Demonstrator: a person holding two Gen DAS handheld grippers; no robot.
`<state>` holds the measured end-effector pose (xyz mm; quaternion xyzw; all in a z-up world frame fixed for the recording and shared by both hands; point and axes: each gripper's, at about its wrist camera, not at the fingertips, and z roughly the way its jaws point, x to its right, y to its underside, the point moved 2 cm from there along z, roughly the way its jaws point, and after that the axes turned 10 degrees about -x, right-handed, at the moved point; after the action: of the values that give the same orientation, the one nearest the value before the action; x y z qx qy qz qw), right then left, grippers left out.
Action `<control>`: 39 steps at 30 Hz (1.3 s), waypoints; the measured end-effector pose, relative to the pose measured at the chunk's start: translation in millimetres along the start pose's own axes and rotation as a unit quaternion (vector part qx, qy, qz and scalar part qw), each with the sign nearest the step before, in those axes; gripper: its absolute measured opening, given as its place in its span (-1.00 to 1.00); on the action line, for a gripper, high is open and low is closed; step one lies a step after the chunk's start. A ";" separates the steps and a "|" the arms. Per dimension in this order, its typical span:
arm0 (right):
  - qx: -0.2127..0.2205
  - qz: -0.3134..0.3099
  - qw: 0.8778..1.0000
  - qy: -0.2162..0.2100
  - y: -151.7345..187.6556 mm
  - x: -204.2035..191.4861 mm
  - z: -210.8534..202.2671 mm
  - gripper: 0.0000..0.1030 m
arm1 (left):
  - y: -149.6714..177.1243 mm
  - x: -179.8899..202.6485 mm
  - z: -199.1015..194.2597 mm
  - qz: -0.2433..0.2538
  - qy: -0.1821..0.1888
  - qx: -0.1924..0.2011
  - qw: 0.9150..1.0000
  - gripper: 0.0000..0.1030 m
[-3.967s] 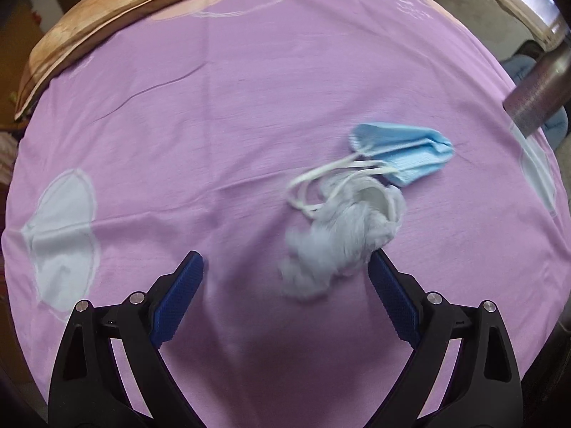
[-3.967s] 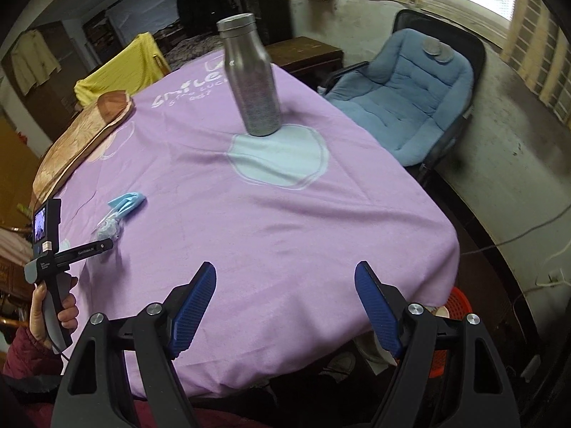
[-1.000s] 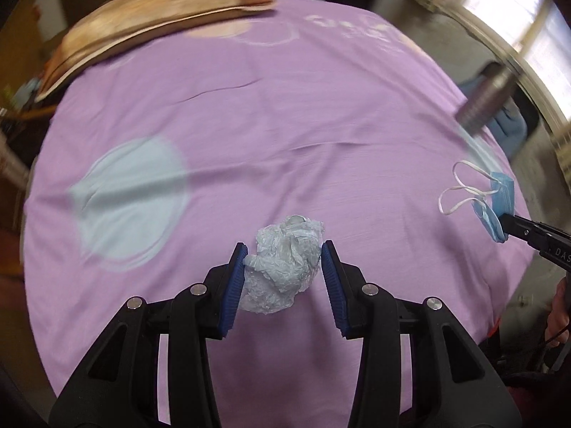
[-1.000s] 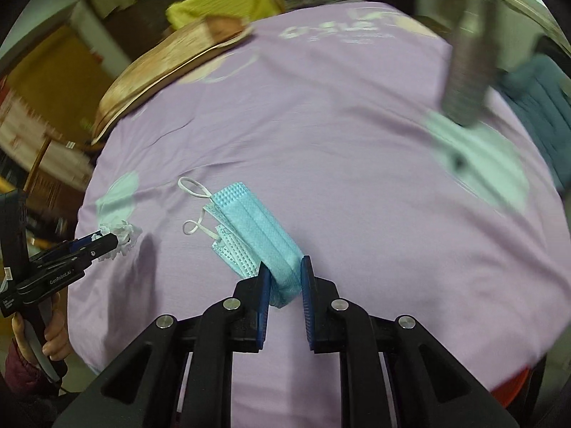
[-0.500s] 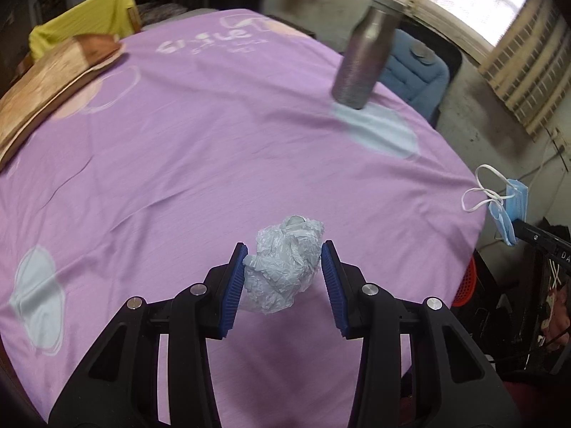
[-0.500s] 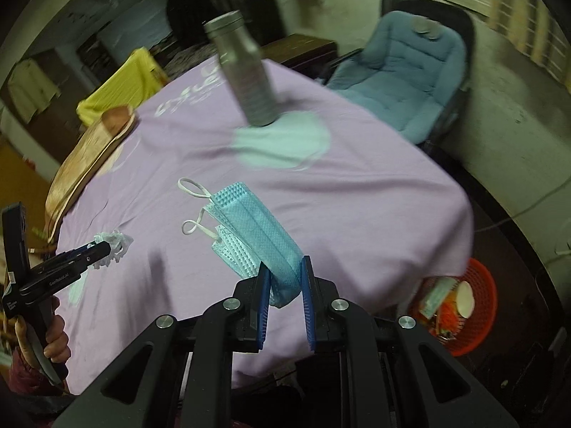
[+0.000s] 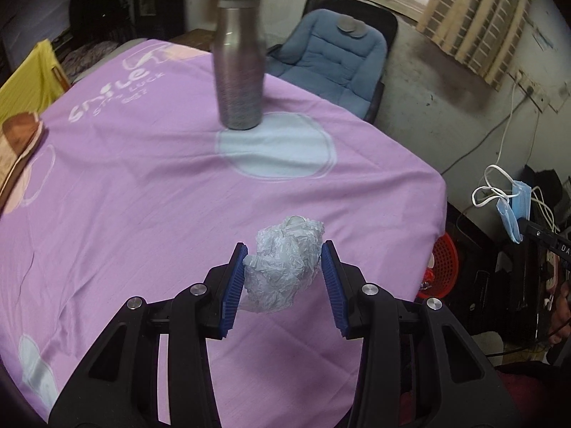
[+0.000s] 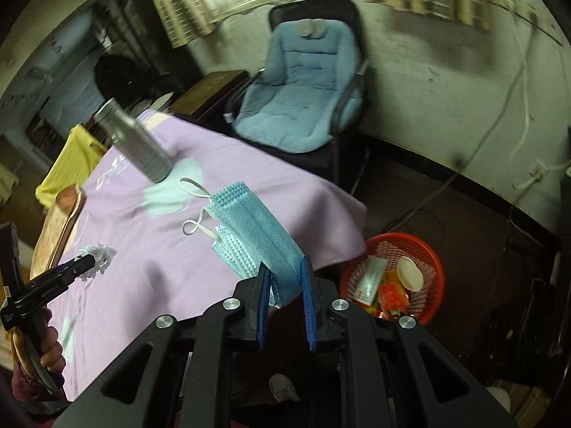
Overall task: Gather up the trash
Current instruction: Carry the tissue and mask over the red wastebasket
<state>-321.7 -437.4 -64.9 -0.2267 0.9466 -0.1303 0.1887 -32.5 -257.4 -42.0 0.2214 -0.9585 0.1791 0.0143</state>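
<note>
My left gripper [image 7: 283, 262] is shut on a crumpled white tissue wad [image 7: 283, 267] and holds it above the purple tablecloth [image 7: 142, 196] near the table's right edge. My right gripper [image 8: 285, 274] is shut on a folded blue face mask [image 8: 257, 228] with white ear loops, held in the air past the table edge. The mask [image 7: 508, 210] also shows at the right of the left wrist view. A red trash basket [image 8: 426, 306] with several scraps inside stands on the floor, below and to the right of the right gripper. The tissue [image 8: 94, 258] shows in the right wrist view.
A steel bottle [image 7: 241, 60] stands on a pale circle of the cloth. A blue padded chair [image 8: 299, 85] stands by the wall. White cables [image 8: 517, 82] hang on the wall. The basket [image 7: 440, 267] sits partly hidden past the table corner.
Both grippers have swung right toward the table edge with their loads. The red basket now shows closer in the right wrist view. The mask hangs off the table.
</note>
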 end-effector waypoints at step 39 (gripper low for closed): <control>-0.027 -0.058 0.997 -0.048 -43.3 -13.2 31.5 -0.66 | -8.3 19.5 -0.3 -0.002 -0.059 -0.004 0.998 -0.18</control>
<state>-281.3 -473.6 -74.7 -0.2924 0.9248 -0.1046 0.2196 -46.6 -272.4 -36.9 0.2337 -0.9579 0.1616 -0.0410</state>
